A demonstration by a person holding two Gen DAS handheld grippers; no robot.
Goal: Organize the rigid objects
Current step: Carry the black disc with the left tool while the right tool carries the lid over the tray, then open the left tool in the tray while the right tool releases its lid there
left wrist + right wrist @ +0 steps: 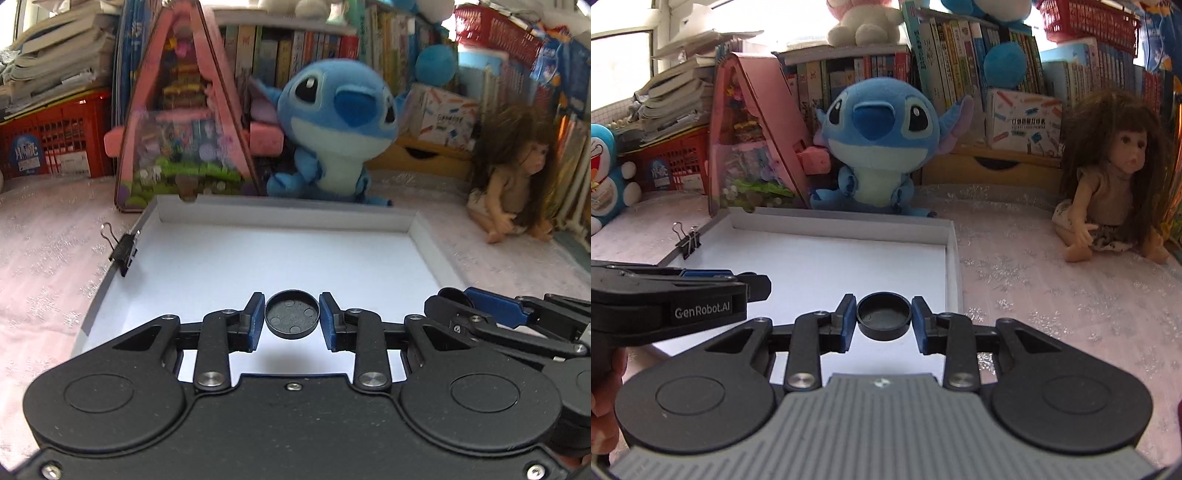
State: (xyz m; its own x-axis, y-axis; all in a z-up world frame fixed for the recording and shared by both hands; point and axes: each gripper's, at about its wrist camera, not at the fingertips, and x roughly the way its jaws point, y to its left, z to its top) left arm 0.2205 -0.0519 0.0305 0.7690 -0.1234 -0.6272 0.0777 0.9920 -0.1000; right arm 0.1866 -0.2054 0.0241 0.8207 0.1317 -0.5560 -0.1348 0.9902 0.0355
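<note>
My left gripper (292, 314) is shut on a shallow black round lid (292, 313), hollow side showing, held above the white tray (258, 258). My right gripper (884, 320) is shut on a small black round cup (884, 319), over the tray's (812, 258) right part. The right gripper shows at the right edge of the left wrist view (480, 306). The left gripper shows at the left of the right wrist view (753, 286). A black binder clip (125, 249) is clamped on the tray's left rim; it also shows in the right wrist view (687, 242).
Behind the tray stand a blue plush toy (332, 129), a pink triangular toy house (181, 122) and shelves of books. A doll (1115, 181) sits on the pink cloth at the right. Red baskets (55, 144) stand at the back left.
</note>
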